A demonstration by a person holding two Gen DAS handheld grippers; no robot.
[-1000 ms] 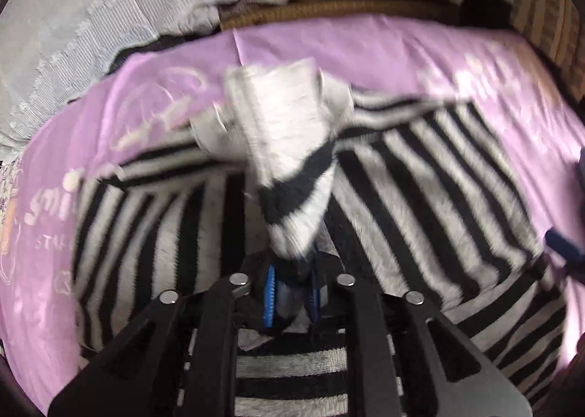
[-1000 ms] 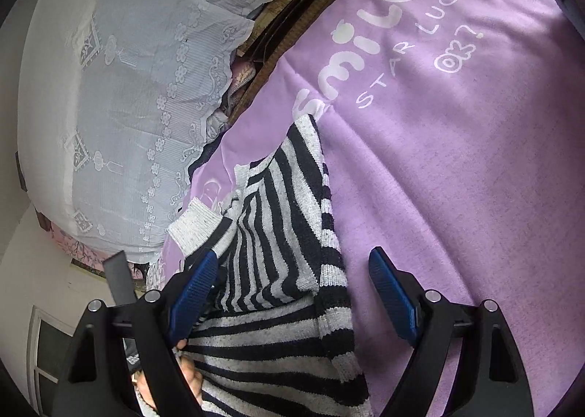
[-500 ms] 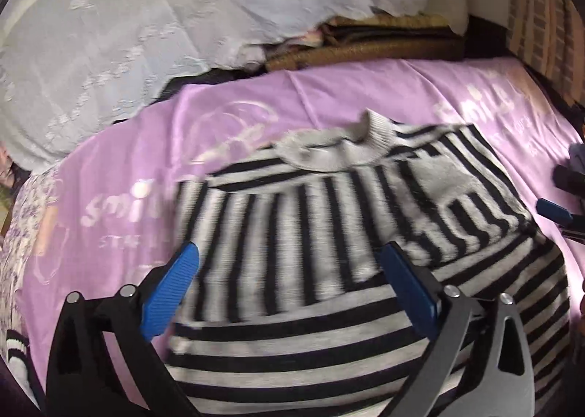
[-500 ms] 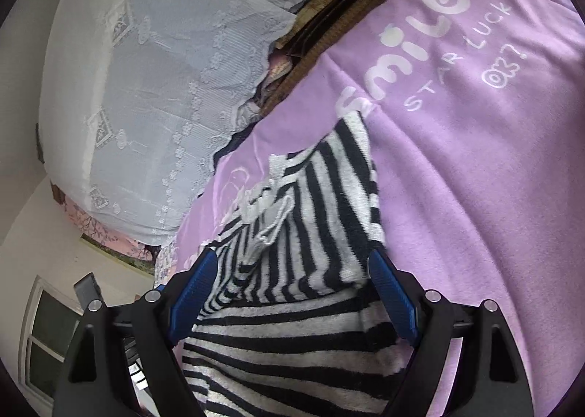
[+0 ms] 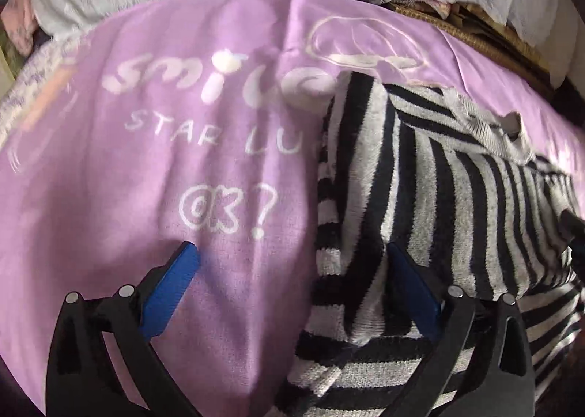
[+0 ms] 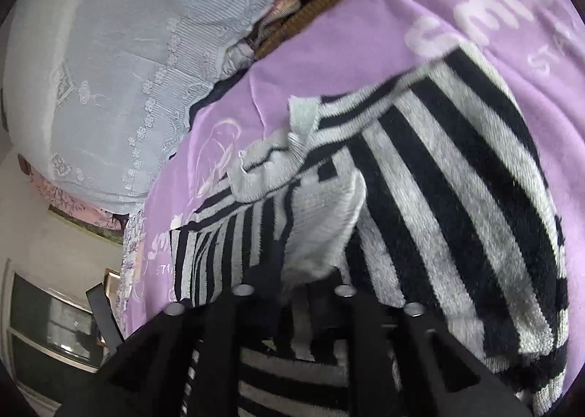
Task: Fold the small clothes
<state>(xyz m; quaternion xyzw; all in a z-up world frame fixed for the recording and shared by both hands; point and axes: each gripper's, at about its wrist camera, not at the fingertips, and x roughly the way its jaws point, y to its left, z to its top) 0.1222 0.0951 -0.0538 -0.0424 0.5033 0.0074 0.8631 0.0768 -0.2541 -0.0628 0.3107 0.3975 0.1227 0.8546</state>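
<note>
Your left gripper (image 5: 289, 263) has its jaws spread wide, holding nothing; the black-and-grey striped knitted sweater (image 5: 438, 197) lies on the purple printed blanket (image 5: 128, 179), its edge between them. Your right gripper (image 6: 292, 285) has just clamped onto the sweater's fabric.
</note>
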